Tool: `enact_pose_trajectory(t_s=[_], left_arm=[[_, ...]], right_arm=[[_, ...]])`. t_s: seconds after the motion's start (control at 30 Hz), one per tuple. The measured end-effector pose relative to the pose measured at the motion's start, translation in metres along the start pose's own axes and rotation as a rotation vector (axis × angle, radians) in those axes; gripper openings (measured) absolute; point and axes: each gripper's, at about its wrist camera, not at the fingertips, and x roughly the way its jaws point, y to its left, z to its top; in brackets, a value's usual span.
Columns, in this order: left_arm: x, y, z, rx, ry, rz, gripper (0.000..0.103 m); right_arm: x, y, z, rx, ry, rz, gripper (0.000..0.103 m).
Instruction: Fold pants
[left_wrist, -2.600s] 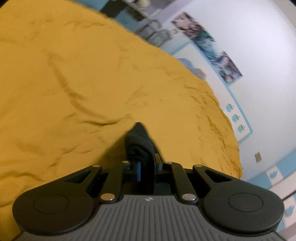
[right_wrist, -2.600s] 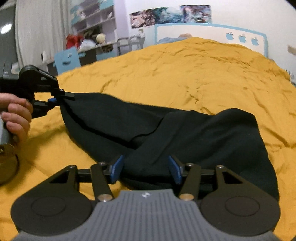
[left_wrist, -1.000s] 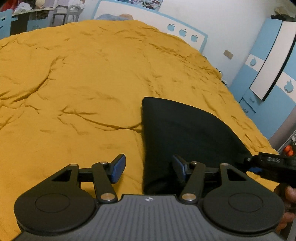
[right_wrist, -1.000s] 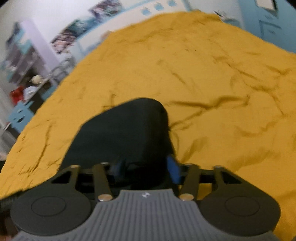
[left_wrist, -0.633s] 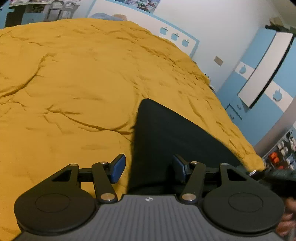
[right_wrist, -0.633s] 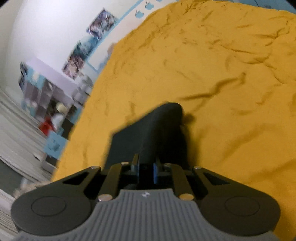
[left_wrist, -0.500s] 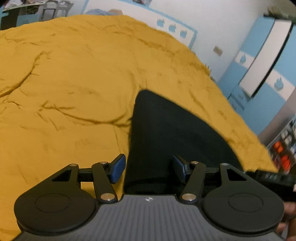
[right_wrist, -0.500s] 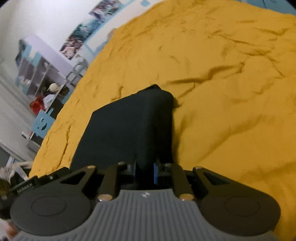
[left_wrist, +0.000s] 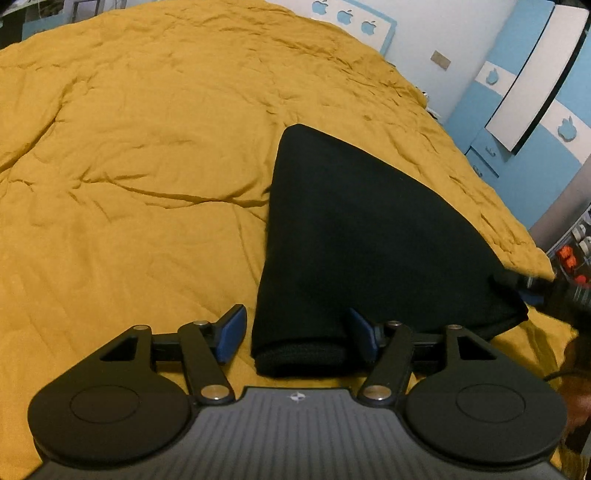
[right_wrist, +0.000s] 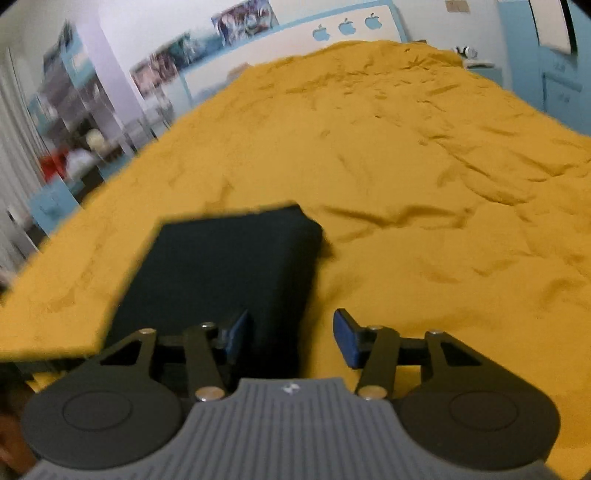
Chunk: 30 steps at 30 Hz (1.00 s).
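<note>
The black pants (left_wrist: 354, 236) lie folded into a flat packet on the yellow bedspread (left_wrist: 129, 166). My left gripper (left_wrist: 295, 332) is open, its jaws either side of the packet's near left corner, holding nothing. In the right wrist view the pants (right_wrist: 229, 266) show as a dark rectangle. My right gripper (right_wrist: 290, 338) is open at their near right edge, its left finger over the cloth. The right gripper also shows in the left wrist view (left_wrist: 532, 288), at the packet's right corner.
Blue and white wardrobes (left_wrist: 524, 96) stand to the right of the bed. A headboard with apple shapes (right_wrist: 343, 27) is at the far end. Shelves and clutter (right_wrist: 74, 122) stand off the left side. The bed's near edge (right_wrist: 40, 350) is close.
My right gripper, shut on the pants' edge half a second ago, has opened and let go. The pants now lie flat. My left gripper has stayed open at the near corner.
</note>
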Motion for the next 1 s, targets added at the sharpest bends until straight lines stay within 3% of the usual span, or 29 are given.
enact_pose_trajectory(t_s=[0.07, 0.2, 0.27, 0.33, 0.4, 0.47, 0.5, 0.6, 0.63, 0.73, 0.87, 0.9, 1.0], left_arm=[[0.0, 0.0, 0.0, 0.0, 0.001, 0.0, 0.074], [0.0, -0.001, 0.0, 0.0, 0.0, 0.0, 0.074], [-0.001, 0.0, 0.0, -0.007, -0.002, -0.006, 0.074], [-0.002, 0.001, 0.0, -0.012, -0.006, -0.01, 0.074], [-0.002, 0.001, 0.0, -0.015, -0.011, -0.013, 0.074], [-0.002, 0.002, -0.001, -0.019, -0.014, -0.016, 0.074], [-0.001, 0.002, -0.001, -0.02, -0.014, -0.017, 0.075], [-0.001, 0.001, -0.001, -0.016, -0.013, -0.011, 0.075], [-0.001, 0.0, -0.001, -0.015, -0.016, -0.009, 0.075], [-0.004, 0.002, -0.002, -0.027, -0.027, -0.013, 0.075], [-0.005, 0.001, -0.003, -0.029, -0.034, -0.01, 0.075], [-0.005, 0.0, -0.003, -0.028, -0.033, -0.008, 0.075], [-0.005, -0.003, -0.003, -0.029, -0.029, -0.007, 0.076]], right_arm=[[0.011, -0.01, 0.015, 0.096, 0.005, 0.043, 0.047], [0.054, -0.031, 0.039, 0.225, 0.079, 0.015, 0.047], [0.075, -0.037, 0.047, 0.243, 0.119, 0.035, 0.032], [0.077, -0.027, 0.055, 0.137, 0.091, 0.032, 0.01], [0.068, -0.012, 0.064, -0.005, 0.005, 0.093, 0.005], [0.069, -0.008, 0.065, -0.052, -0.025, 0.118, 0.005], [0.075, -0.007, 0.065, -0.085, -0.004, 0.077, 0.006], [0.082, -0.007, 0.059, -0.165, 0.058, -0.054, 0.036], [0.075, -0.01, 0.057, -0.147, 0.044, -0.063, 0.039], [0.034, -0.013, 0.048, -0.075, -0.029, -0.036, 0.037], [-0.014, 0.005, 0.014, -0.189, -0.064, 0.077, 0.026], [-0.015, 0.011, 0.005, -0.253, -0.049, 0.067, 0.025], [-0.011, 0.019, -0.028, -0.454, 0.04, -0.077, 0.025]])
